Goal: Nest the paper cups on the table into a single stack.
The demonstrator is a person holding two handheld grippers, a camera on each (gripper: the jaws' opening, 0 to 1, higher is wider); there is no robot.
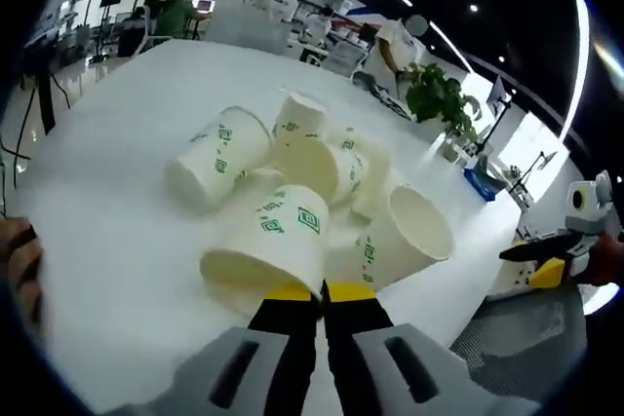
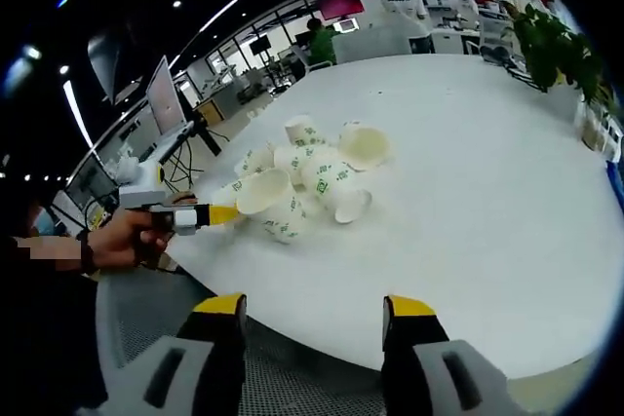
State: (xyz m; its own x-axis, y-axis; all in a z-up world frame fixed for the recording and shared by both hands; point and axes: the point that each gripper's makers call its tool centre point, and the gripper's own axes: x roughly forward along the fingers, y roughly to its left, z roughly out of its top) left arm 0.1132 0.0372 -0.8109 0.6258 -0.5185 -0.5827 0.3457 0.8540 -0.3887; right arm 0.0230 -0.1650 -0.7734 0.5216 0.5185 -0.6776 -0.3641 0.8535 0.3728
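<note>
Several white paper cups with green logos lie on their sides in a loose pile (image 1: 322, 168) (image 2: 317, 168) on the white table (image 1: 107, 231) (image 2: 468, 163). My left gripper (image 1: 322, 291) is shut on the rim of the nearest paper cup (image 1: 268, 245), whose mouth faces the camera. In the right gripper view, that left gripper (image 2: 219, 214) reaches in from the left, held by a hand, with its yellow tip at the same cup (image 2: 265, 194). My right gripper (image 2: 314, 307) is open and holds nothing, back at the table's near edge and well short of the pile. It also appears as the gripper (image 1: 541, 248) at the far right.
A potted plant (image 1: 439, 94) (image 2: 556, 46) stands beyond the table's far side. People sit and stand at desks in the background. A monitor (image 2: 166, 94) is to the left. Grey floor (image 2: 312, 377) lies below the table edge. Bare tabletop surrounds the pile.
</note>
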